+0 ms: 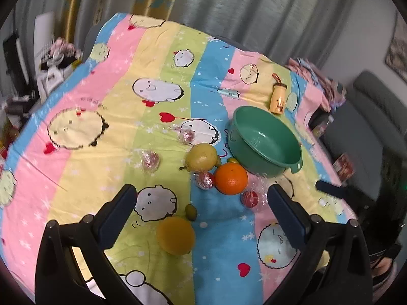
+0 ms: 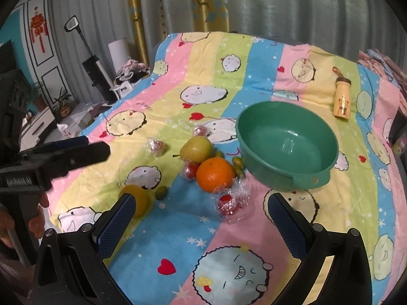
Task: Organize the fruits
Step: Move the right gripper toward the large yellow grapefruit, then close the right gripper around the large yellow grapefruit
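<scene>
An empty green bowl [image 1: 264, 137] [image 2: 287, 139] stands on the striped cartoon cloth [image 1: 84, 167]. Just left of it lie an orange [image 1: 231, 178] [image 2: 215, 175], a yellow-green pear [image 1: 201, 157] [image 2: 195, 148] and several film-wrapped red fruits [image 1: 250, 198] [image 2: 229, 203]. A yellow-orange fruit [image 1: 175, 239] [image 2: 140, 200] and a small green fruit [image 1: 190, 212] [image 2: 161, 192] lie nearer. My left gripper [image 1: 202, 195] hangs open above the yellow-orange fruit, holding nothing. My right gripper [image 2: 201, 200] is open too, empty, above the cloth in front of the wrapped red fruit.
A small yellow bottle [image 1: 278, 97] [image 2: 343, 101] lies behind the bowl. In the right wrist view the left gripper [image 2: 98, 145] and the hand [image 2: 35, 223] holding it fill the left side. Curtains hang behind the table; furniture and clutter stand off its left edge.
</scene>
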`<state>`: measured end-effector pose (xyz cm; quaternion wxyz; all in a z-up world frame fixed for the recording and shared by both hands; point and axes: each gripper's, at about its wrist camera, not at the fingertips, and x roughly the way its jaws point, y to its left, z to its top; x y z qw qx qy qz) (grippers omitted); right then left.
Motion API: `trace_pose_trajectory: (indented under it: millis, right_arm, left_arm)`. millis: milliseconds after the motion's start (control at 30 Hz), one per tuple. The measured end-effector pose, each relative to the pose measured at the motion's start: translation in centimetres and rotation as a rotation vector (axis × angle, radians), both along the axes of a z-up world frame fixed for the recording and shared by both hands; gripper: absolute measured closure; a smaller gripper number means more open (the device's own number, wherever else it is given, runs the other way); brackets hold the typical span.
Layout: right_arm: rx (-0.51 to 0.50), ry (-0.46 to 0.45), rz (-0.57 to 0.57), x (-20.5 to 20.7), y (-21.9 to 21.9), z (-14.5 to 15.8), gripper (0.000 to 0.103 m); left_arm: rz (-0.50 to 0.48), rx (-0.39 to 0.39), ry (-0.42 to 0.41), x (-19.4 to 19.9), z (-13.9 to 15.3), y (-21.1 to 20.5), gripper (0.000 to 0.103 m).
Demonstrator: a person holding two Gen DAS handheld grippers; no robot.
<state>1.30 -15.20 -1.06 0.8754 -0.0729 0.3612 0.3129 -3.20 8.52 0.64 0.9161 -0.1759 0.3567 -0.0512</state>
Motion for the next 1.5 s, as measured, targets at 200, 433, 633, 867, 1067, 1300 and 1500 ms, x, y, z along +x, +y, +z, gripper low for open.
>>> trace_pose_trajectory:
  millis: [200, 433, 633, 867, 1067, 1300, 1500]
  right_arm:
    - [0.068, 0.108, 0.05, 0.3, 0.2, -1.3, 0.0]
    - [0.13, 0.185, 0.186, -0.4, 2.4, -4.1, 0.0]
    - [0.154, 0.248, 0.262, -0.7, 4.9, -6.8, 0.0]
    - [0.119, 0.24, 0.313, -0.8, 8.3, -9.2, 0.004]
    - [0.133, 0.255, 0.355, -0.4, 9.7, -10.3, 0.017]
    - [0.149, 0.273, 0.363, -0.1, 10.7, -11.0, 0.03]
    - [0.131, 0.264, 0.352, 0.1, 10.8, -11.3, 0.039]
  left_arm:
    - [0.01, -0.07, 0.037, 0.0, -1.8, 2.2, 0.001]
    - [-0.044, -0.086, 0.088, -0.8, -4.4, 2.7, 0.001]
    - [-0.095, -0.105, 0.155, -0.8, -6.9, 2.1, 0.002]
    - [-0.141, -0.11, 0.187, -0.3, -8.3, 1.4, 0.011]
    - [-0.158, -0.121, 0.198, 0.2, -9.2, 1.2, 0.024]
    - [-0.162, -0.125, 0.211, 0.7, -9.8, 1.1, 0.035]
    - [-0.143, -0.13, 0.225, 0.8, -10.3, 1.3, 0.038]
